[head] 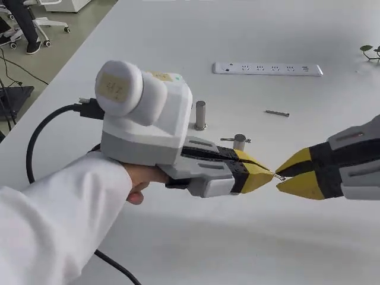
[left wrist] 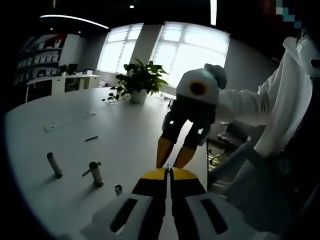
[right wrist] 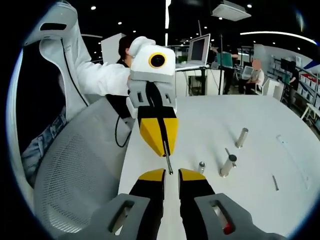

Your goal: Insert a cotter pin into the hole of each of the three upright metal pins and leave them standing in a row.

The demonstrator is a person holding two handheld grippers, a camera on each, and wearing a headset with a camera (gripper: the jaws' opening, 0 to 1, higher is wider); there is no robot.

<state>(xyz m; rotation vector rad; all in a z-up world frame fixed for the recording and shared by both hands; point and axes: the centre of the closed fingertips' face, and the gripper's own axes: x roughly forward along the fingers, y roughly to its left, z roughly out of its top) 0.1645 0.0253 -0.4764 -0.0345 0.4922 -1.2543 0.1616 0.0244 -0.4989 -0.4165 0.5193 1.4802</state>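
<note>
My left gripper is shut on a thin cotter pin, which sticks out of its yellow tips above the table. My right gripper faces it tip to tip, open, with the pin's free end reaching between its jaws. Behind the grippers stand a plain upright metal pin and a second upright pin with a cotter pin through its top. A shorter third pin stands near them, also seen as a small stub in the left gripper view.
A loose small pin lies on the white table beyond the upright ones. A white power strip lies further back and a plant is at the far right. A mesh chair stands by the table edge.
</note>
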